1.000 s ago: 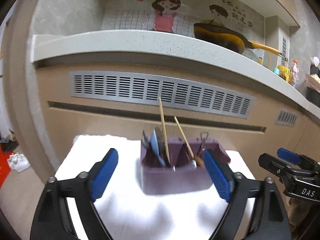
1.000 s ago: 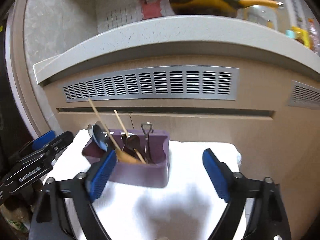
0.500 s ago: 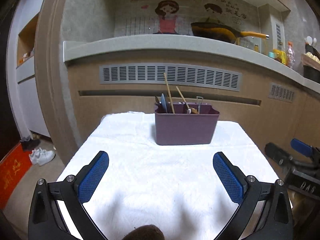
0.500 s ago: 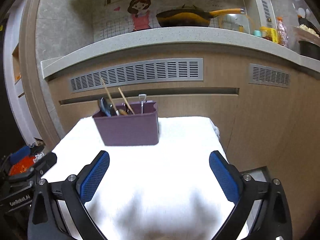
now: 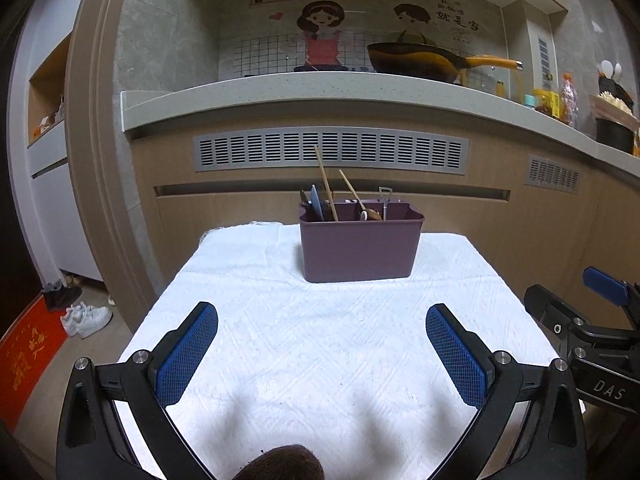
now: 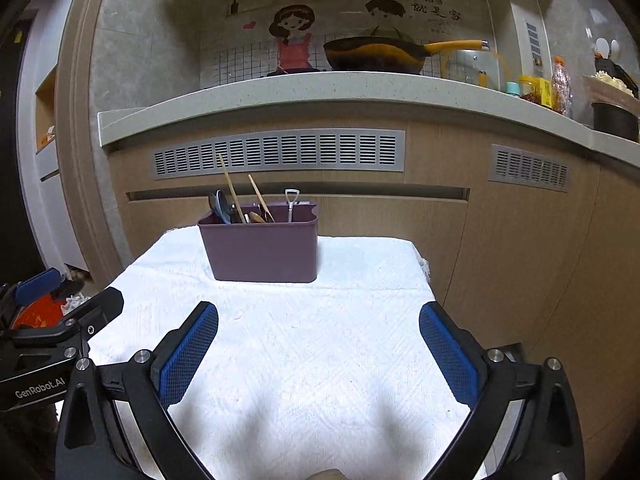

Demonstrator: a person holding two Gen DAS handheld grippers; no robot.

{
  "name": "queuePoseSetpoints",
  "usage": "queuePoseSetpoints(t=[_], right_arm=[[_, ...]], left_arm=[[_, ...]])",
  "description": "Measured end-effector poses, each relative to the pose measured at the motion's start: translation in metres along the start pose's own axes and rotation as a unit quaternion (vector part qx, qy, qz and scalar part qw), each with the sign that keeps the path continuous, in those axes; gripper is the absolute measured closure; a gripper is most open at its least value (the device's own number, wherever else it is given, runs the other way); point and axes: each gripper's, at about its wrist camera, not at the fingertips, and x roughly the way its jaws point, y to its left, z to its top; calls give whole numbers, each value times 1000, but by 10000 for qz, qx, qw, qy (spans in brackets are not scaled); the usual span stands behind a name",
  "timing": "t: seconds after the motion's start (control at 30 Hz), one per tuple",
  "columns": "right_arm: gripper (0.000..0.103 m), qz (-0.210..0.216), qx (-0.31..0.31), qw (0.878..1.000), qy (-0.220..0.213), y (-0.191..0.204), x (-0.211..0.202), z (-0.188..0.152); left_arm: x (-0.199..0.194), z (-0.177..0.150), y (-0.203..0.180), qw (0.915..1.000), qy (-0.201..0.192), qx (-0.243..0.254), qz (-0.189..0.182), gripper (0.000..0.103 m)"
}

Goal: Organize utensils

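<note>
Open cloth up front, caddy is the only obstacle on the table.

We see bare white tablecloth (image 5: 320, 340) between both grippers and the purple utensil caddy (image 5: 360, 248), which sits at the far edge. Wooden chopsticks (image 5: 326, 188), a spoon and a small shovel-handled utensil (image 6: 291, 204) stick up above its rim. Cabinet front (image 6: 400, 220) and overhanging countertop (image 5: 320, 88) close off the space behind. Right gripper (image 5: 592, 320) flanks the left gripper (image 5: 322, 332).
</note>
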Motion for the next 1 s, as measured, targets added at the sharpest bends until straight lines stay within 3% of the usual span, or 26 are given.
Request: queuePoseSetpoints(t=[1.0], right_arm=[[2, 4, -45, 10000, 11, -5, -7, -2]], left_arm=[[-8, 2, -1, 9999, -33, 35, -105, 0]])
